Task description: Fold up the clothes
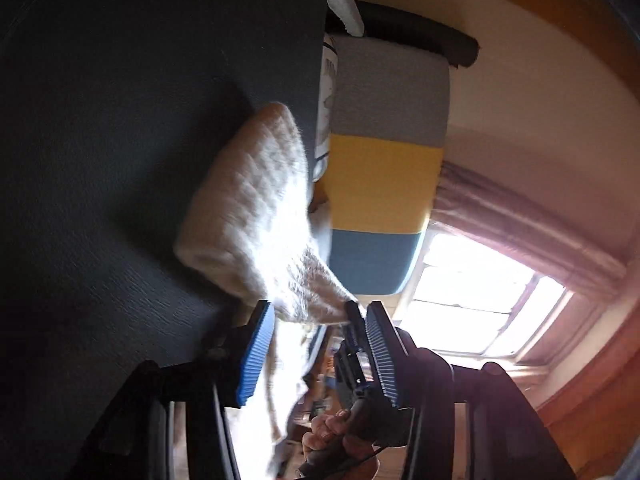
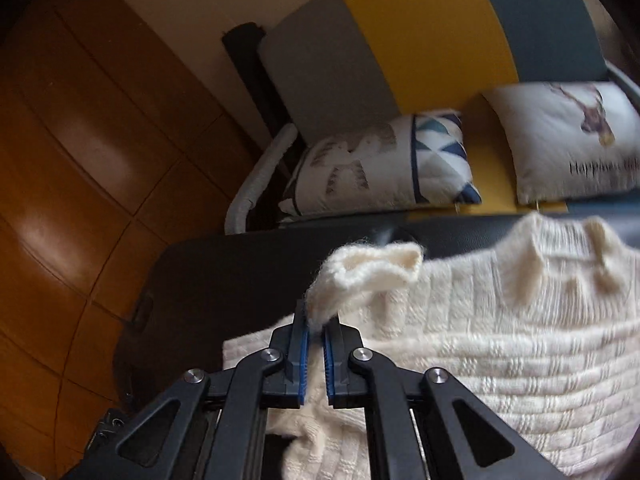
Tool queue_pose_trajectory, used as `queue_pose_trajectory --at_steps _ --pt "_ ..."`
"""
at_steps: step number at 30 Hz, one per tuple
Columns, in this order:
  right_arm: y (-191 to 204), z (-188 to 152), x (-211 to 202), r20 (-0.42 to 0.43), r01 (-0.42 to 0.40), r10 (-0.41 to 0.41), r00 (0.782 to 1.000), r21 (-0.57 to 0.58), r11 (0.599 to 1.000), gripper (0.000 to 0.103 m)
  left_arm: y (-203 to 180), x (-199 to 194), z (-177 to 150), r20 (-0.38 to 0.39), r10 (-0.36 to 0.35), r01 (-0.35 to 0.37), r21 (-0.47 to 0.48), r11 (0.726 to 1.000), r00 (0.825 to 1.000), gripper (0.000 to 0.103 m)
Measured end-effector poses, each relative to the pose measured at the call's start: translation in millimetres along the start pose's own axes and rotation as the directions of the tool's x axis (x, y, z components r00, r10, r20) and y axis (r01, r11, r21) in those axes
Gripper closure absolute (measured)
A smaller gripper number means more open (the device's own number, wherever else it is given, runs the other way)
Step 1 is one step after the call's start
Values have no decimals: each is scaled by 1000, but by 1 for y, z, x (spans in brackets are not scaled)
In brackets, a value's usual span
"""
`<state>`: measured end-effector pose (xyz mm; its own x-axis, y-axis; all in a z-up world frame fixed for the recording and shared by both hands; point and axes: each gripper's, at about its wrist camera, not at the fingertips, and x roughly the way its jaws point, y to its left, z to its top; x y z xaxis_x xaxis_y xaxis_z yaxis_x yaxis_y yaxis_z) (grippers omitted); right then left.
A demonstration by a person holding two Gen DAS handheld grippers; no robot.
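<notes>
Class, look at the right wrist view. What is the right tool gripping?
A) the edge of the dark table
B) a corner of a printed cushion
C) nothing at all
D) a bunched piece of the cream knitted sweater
D: the right tool is shut on a fold of the cream knitted sweater.

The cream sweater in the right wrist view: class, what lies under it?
The cream sweater lies on a dark padded surface, visible to its left and behind it. The part directly beneath is covered by the knit, so anything else there cannot be seen.
</notes>
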<state>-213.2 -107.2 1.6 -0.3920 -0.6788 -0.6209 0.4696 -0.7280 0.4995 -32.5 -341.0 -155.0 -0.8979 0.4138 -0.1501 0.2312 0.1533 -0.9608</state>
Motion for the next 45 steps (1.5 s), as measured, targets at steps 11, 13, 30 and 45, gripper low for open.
queue_pose_trajectory --at_steps 11,13,30,45 --pt "46 70 -100 220 -12 43 974 -136 991 98 -7 76 -8 23 34 -32 -59 998 999 42" --pt "33 74 -119 249 5 26 968 -124 992 98 -10 89 -8 22 46 -45 -52 998 999 41" --pt "-236 -69 -141 107 112 -178 978 450 886 98 -22 125 -10 84 225 -232 77 970 971 56" --pt "-272 -118 -141 137 26 -109 984 503 864 97 -40 131 -1 168 334 -368 251 895 927 92"
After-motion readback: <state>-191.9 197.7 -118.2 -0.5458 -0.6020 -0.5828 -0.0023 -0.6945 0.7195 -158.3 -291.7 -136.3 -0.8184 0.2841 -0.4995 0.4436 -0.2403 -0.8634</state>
